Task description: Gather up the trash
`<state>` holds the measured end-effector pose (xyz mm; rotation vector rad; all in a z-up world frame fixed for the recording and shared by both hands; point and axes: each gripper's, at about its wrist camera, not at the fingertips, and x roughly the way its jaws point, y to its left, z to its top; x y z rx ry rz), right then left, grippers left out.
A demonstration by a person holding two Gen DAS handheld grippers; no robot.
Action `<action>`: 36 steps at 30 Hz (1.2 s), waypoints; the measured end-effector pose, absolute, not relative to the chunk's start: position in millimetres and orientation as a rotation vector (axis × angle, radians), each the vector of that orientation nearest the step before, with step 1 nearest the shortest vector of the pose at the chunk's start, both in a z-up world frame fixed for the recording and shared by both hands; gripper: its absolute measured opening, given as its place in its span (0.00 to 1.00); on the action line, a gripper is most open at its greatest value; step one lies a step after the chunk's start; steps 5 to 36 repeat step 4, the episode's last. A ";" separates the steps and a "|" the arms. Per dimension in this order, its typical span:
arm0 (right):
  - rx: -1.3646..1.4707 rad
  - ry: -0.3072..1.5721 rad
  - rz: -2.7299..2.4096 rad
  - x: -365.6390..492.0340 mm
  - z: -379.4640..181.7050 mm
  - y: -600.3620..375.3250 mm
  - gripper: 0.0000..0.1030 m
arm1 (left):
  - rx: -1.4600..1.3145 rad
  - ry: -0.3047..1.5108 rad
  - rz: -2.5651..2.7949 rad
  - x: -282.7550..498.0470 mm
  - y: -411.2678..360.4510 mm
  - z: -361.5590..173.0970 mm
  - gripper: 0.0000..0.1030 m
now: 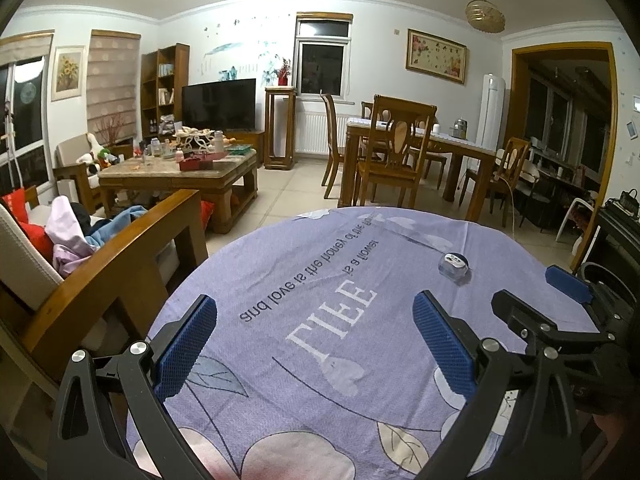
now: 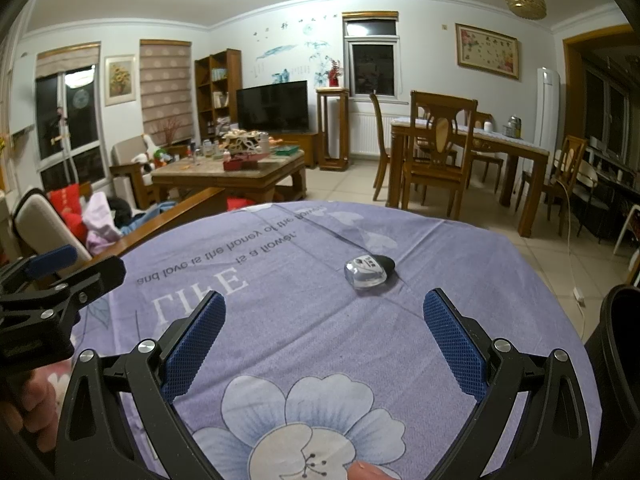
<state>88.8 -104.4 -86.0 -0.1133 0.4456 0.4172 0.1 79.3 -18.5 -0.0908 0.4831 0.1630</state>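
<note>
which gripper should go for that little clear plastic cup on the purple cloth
Probably the right gripper: the clear cup lies almost straight ahead between its open fingers. From the left gripper, also open, the cup sits beyond its right finger, needing a sideways move.

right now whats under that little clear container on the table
The small clear container rests directly on the purple flowered tablecloth. Whatever table lies beneath the cloth is covered and cannot be seen.
</note>
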 end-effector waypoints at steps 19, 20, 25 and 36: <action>-0.113 0.446 0.418 88.7 -86.2 -104.2 0.95 | -0.091 0.483 0.164 0.4 79.6 -18.1 0.95; -0.113 0.446 0.418 88.7 -86.2 -104.2 0.95 | -0.091 0.483 0.164 0.4 79.6 -18.1 0.95; -0.113 0.446 0.418 88.7 -86.2 -104.2 0.95 | -0.091 0.483 0.164 0.4 79.6 -18.1 0.95; -0.113 0.446 0.418 88.7 -86.2 -104.2 0.95 | -0.091 0.483 0.164 0.4 79.6 -18.1 0.95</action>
